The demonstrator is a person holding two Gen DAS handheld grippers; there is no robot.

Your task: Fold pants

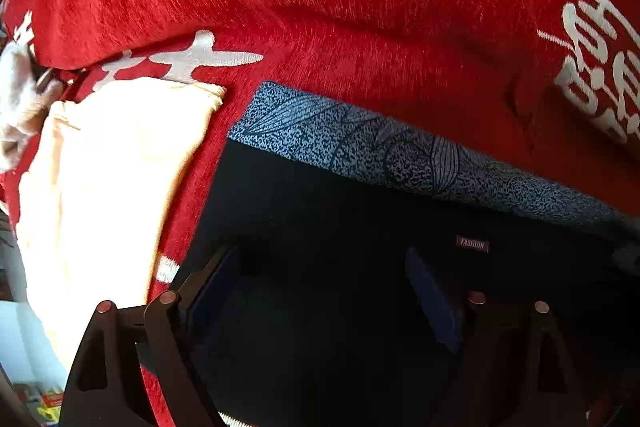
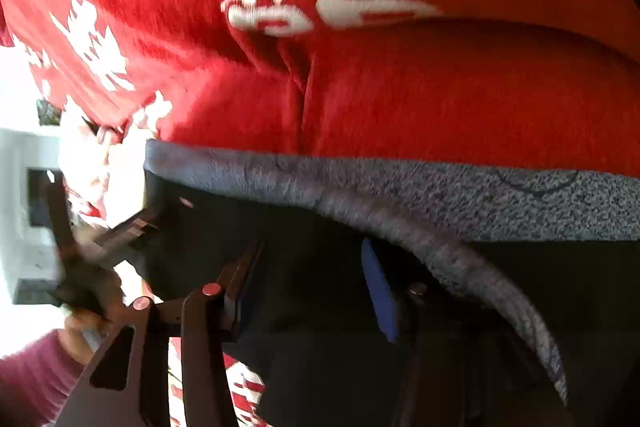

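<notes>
black pants (image 1: 360,267) lie on the red printed blanket (image 1: 360,27), directly under both grippers; blue-grey patterned waistband (image 1: 400,155) runs crosswise just ahead of the jaws; left gripper (image 1: 332,279) and right gripper (image 2: 308,279) both low over the fabric, jaws spread, nothing pinched yet; cream garment (image 1: 112,187) lies left of waistband; neither hand clearly nearer

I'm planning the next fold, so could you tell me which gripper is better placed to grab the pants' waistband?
Probably the right gripper: the grey waistband curls beside its fingers, whereas the left gripper sits over plain dark fabric.
</notes>
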